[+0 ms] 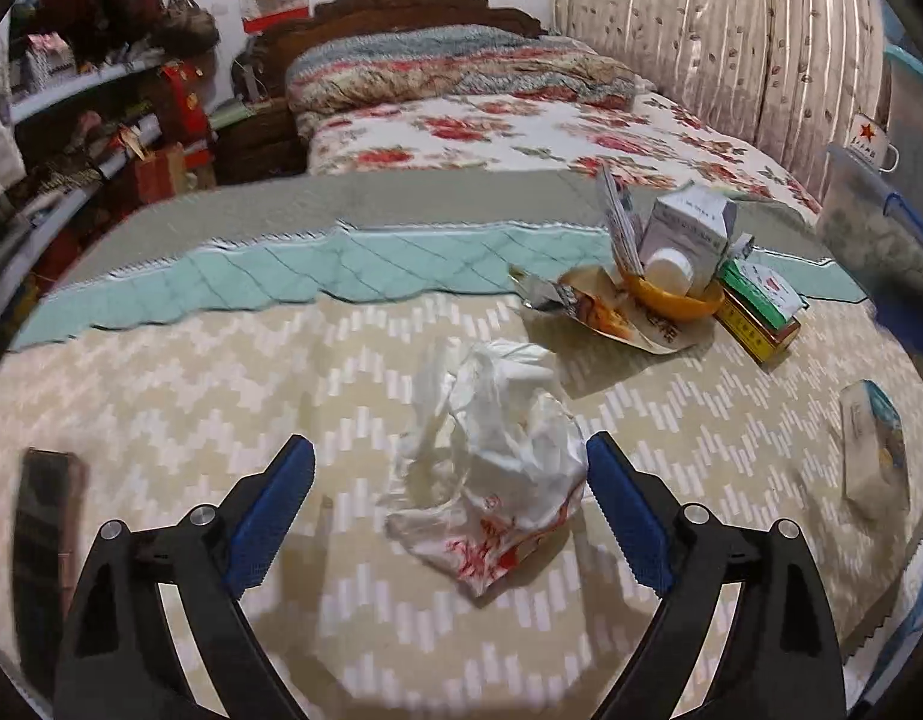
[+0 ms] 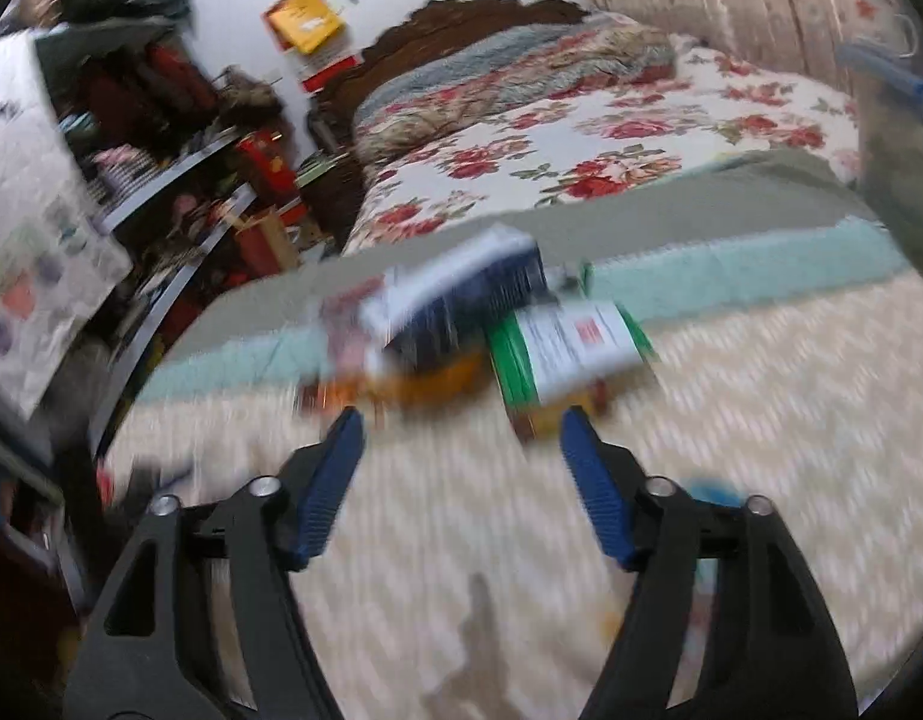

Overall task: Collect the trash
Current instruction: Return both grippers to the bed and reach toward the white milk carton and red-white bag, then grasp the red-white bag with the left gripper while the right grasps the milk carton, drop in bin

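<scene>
A crumpled white plastic bag point(image 1: 497, 456) with red print lies on the chevron-patterned tablecloth point(image 1: 191, 420). My left gripper point(image 1: 450, 444) is open, its blue fingers standing either side of the bag, the right one close against the bag's edge. Further back, an orange bowl point(image 1: 677, 297) holds a white carton point(image 1: 689, 228) and a white bottle point(image 1: 671, 270), resting on a flattened snack wrapper point(image 1: 611, 315). The right wrist view is blurred. My right gripper point(image 2: 462, 417) is open and empty, just short of the orange bowl point(image 2: 437, 381) and a green box point(image 2: 569, 348).
A green box point(image 1: 761, 294) lies on a yellow-red box beside the bowl. A tissue pack point(image 1: 875, 450) sits at the right edge, a dark flat object point(image 1: 44, 540) at the left. Behind are a floral bed point(image 1: 521, 126), cluttered shelves point(image 1: 71, 150) and a star-marked mug point(image 1: 872, 144).
</scene>
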